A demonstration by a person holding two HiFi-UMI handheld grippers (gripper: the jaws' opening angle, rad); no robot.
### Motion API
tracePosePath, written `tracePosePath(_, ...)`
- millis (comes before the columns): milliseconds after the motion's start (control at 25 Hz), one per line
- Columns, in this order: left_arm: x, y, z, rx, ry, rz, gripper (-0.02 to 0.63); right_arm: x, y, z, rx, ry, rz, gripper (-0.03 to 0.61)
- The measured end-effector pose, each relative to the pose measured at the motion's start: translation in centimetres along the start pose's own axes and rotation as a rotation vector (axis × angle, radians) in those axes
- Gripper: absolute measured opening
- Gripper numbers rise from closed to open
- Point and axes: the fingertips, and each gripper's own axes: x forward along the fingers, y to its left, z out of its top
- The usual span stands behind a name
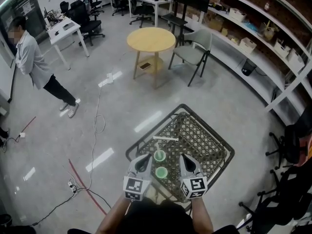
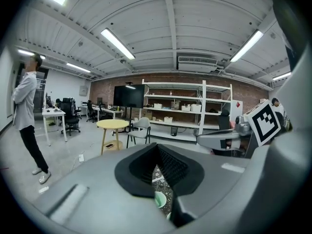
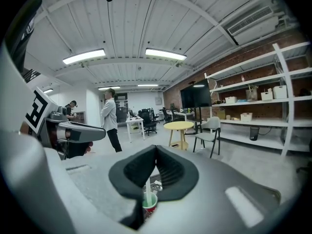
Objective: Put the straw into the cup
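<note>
Left gripper [image 1: 146,159] and right gripper [image 1: 184,159] jaws both closed, empty; straw [image 3: 147,191] seemingly stood in cup [image 3: 150,204] on mesh table [image 1: 204,140].

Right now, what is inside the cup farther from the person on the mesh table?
A white straw stands in the far cup, whose inside looks green. The straw's lower end and the cup's bottom are covered from view.

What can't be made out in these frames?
- Right gripper view: the right hand-held gripper body hides the red-walled, green-lined cup below its rim.
- Left gripper view: the left hand-held gripper body leaves only a sliver of cup rim.
- Head view: the dark metal lattice table's near edge, hidden under the person's forearms.
</note>
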Motion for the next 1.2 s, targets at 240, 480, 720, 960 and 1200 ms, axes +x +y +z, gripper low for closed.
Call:
tracePosePath(240, 1.3, 1.5, -1.5, -0.013, 0.037, 0.003, 0.006, 1.9, -0.8, -1.4, 0.0, 0.039, -0.005, 0.003)
tracePosePath(480, 3.7, 3.4, -4.2, -0.037, 0.086, 0.015, 0.006, 4.8, -1.8, -3.3, 0.019, 0.08, 0.0, 0.003)
tracePosePath(720, 6.7, 4.6, -6.7, -0.061, 0.127, 0.026, 0.006, 8.4, -3.1, -5.8, 0.019, 0.127, 0.032, 0.003)
tracePosePath(960, 9.5, 5.6, -8.6, -0.09, 0.148, 0.043, 0.006, 11.7, -4.2, -8.1, 0.021, 0.173, 0.084, 0.003)
tracePosePath(1200, 11.2, 7.0, -11.4, -0.127, 0.174, 0.079, 0.006, 15.0, -4.3, -11.1, 0.016, 0.228, 0.153, 0.003)
